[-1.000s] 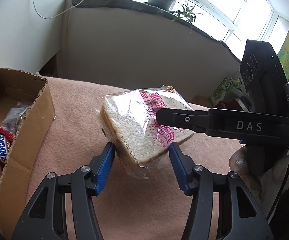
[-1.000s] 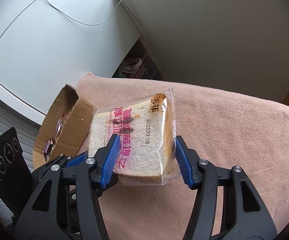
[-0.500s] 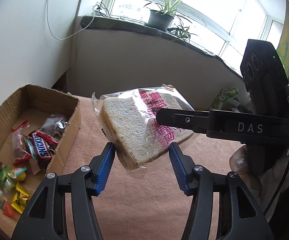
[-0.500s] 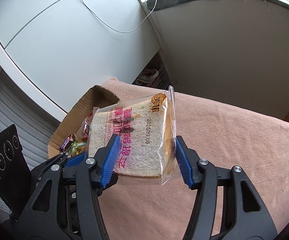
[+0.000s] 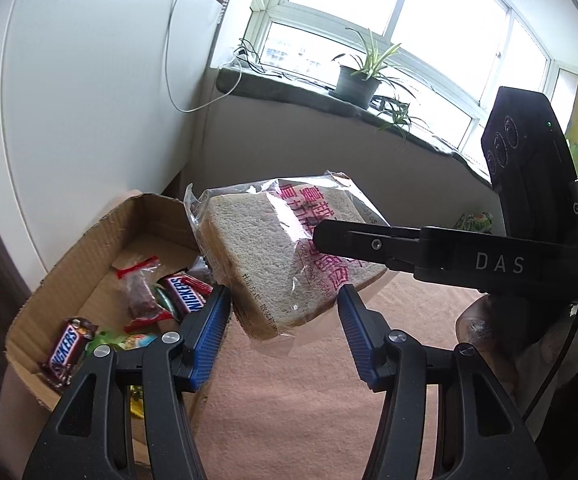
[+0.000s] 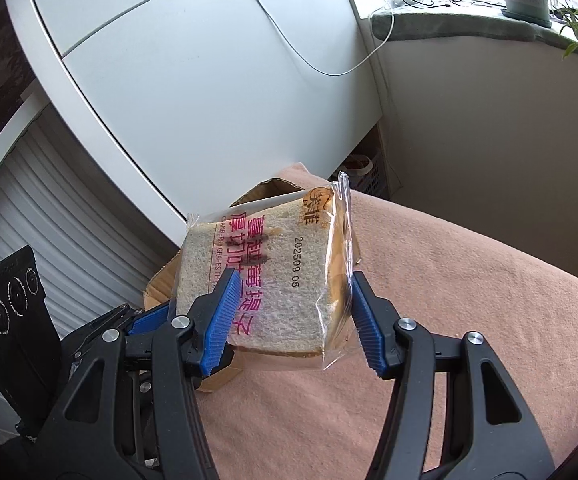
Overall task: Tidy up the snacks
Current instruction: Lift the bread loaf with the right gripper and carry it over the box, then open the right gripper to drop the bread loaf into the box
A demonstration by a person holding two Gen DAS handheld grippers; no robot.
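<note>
While the right tool (image 6: pixel 291 314) clamps the bagged bread (image 6: pixel 265 276) in the air beside the box (image 5: pixel 101 240) edge, the left tool (image 5: pixel 283 330) gapes wide around its lower corner, pads apart from it.

Right hand-held gripper (image 5: pixel 369 236) clamps bagged bread (image 5: pixel 285 256) above cardboard box (image 5: pixel 101 236) rim; left hand-held gripper (image 5: pixel 285 336) spread.

Home room: potted plant (image 5: pixel 356 80) on windowsill (image 5: pixel 289 90), white cabinet (image 6: pixel 193 80), pink blanket (image 6: pixel 469 300) over table.
</note>
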